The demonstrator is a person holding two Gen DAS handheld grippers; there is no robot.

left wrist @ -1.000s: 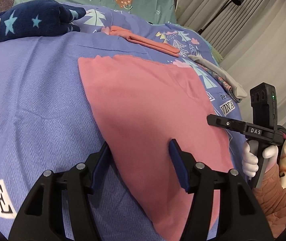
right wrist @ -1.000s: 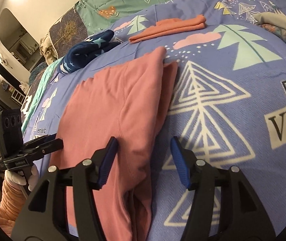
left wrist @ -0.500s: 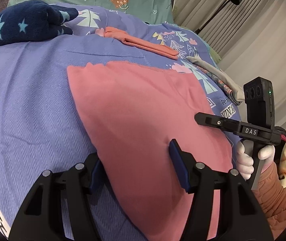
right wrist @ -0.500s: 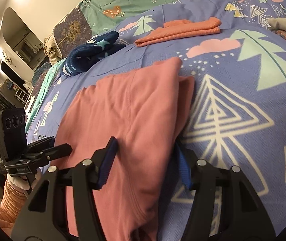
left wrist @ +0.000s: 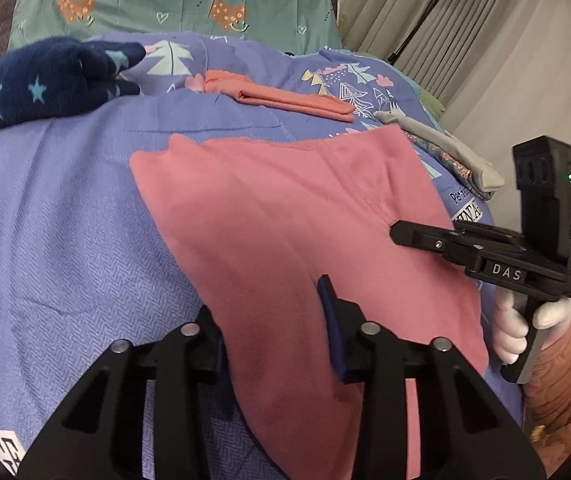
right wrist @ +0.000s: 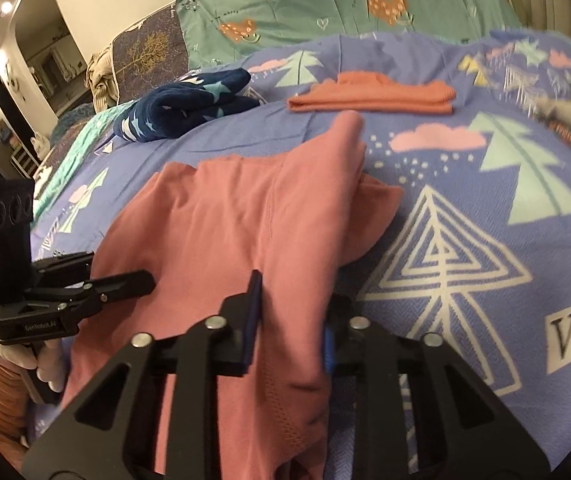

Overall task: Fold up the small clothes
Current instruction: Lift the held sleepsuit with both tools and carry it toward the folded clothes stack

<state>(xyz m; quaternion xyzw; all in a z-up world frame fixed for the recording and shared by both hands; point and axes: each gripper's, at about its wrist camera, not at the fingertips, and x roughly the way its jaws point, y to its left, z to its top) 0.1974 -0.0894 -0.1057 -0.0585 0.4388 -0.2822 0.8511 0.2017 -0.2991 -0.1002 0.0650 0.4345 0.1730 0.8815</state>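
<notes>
between both closing tongs (left wrist: pixel 275 320), pink garment (left wrist: pixel 285 208)

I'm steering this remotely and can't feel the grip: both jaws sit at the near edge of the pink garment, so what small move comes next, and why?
Probably finish closing, then lift the edge a little. Both the left gripper and right gripper are closing with the pink garment between their jaws, and it lies mostly flat on the purple blanket, so the near edge looks ready to carry toward the far edge.

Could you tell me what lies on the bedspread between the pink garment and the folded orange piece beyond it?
Nothing: in the right wrist view, bare purple bedspread separates the pink garment from the folded orange piece.
</notes>
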